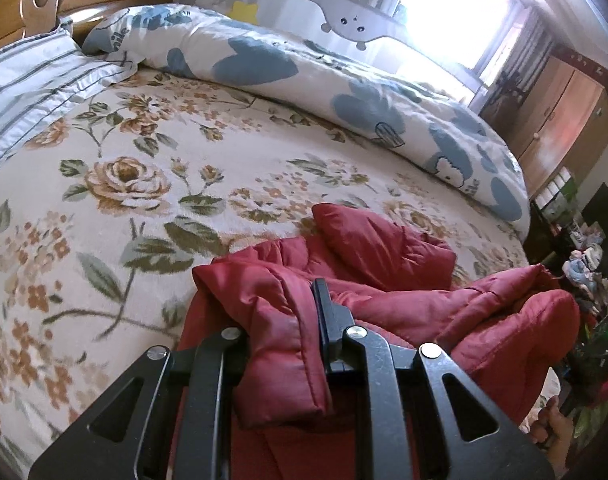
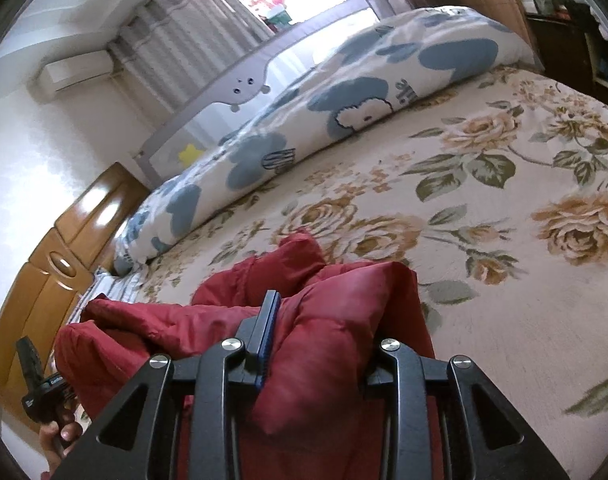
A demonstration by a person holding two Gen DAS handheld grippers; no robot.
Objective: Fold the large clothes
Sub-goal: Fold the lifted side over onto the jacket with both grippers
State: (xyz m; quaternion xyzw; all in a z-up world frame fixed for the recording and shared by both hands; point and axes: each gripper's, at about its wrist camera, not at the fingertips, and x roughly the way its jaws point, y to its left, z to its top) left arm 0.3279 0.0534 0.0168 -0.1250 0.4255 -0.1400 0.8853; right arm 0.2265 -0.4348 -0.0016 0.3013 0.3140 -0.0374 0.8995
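In the left wrist view, the striped pillow (image 1: 36, 76) fills the upper left of the frame, with the floral bedspread (image 1: 116, 208) spreading across the left and centre below it. At lower centre the left gripper (image 1: 282, 320) is clenched on a thick puffy fold of the red padded jacket (image 1: 383, 256); only its right finger shows clearly, the other being buried under the cloth. The rest of the garment lies bunched toward the lower right of that frame, one lobe poking up at centre right, and the blue-flowered duvet (image 1: 343, 92) runs in a long roll across the top right. In the right wrist view, the wooden headboard (image 2: 64, 248) sits at the left edge and the other tool, held in a hand, peeks in at lower left. At lower centre the right gripper (image 2: 323, 320) likewise grips a padded edge of the jacket, its left finger visible and the right one hidden by fabric. Open bedspread lies to the right. Both tools seem to hold one hem or side of the garment, so the step looks like lifting and spreading it before a fold. To do it well, keep both grips firm, since padding is slippery and bulky, draw the hands apart until the held edge is taut, then lay the jacket flat on the open bedspread, clear of the duvet roll, before creasing.
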